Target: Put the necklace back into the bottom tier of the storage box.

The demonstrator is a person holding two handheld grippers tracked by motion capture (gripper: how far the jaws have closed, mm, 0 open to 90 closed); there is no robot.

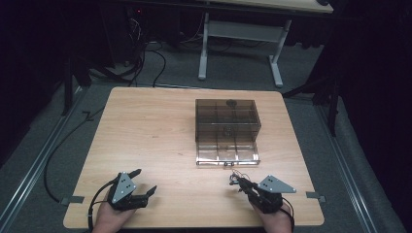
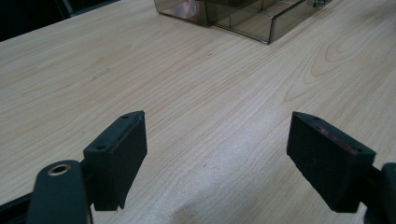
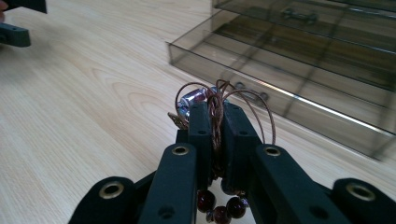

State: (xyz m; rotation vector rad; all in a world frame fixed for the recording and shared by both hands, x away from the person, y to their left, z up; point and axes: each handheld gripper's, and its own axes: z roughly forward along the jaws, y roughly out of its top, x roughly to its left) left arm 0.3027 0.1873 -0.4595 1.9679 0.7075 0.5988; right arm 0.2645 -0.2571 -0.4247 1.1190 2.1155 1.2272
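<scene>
While our right claw [image 3: 215, 122] clamps the dark-beaded wire bracelet [image 3: 219, 109] before the smoky clear plastic drawer box's [image 1: 227, 127] pulled-out drawer [image 1: 227, 155], our left claw [image 2: 215, 154] rests open on the bench [image 1: 150, 131].

Worktop [image 1: 155, 145]: light wood-grain board with rounded corners, standing on grey carpeted floor [image 1: 58, 131]. Behind it, a second desk with white metal legs [image 1: 204, 48] and a pale top; loose black cables [image 1: 145, 63] lie on the floor near its left leg, under dark equipment showing a small red light. Metal rails [image 1: 34, 167] run along the floor on both sides of the worktop, with black stand legs [image 1: 68, 87] at the left.
</scene>
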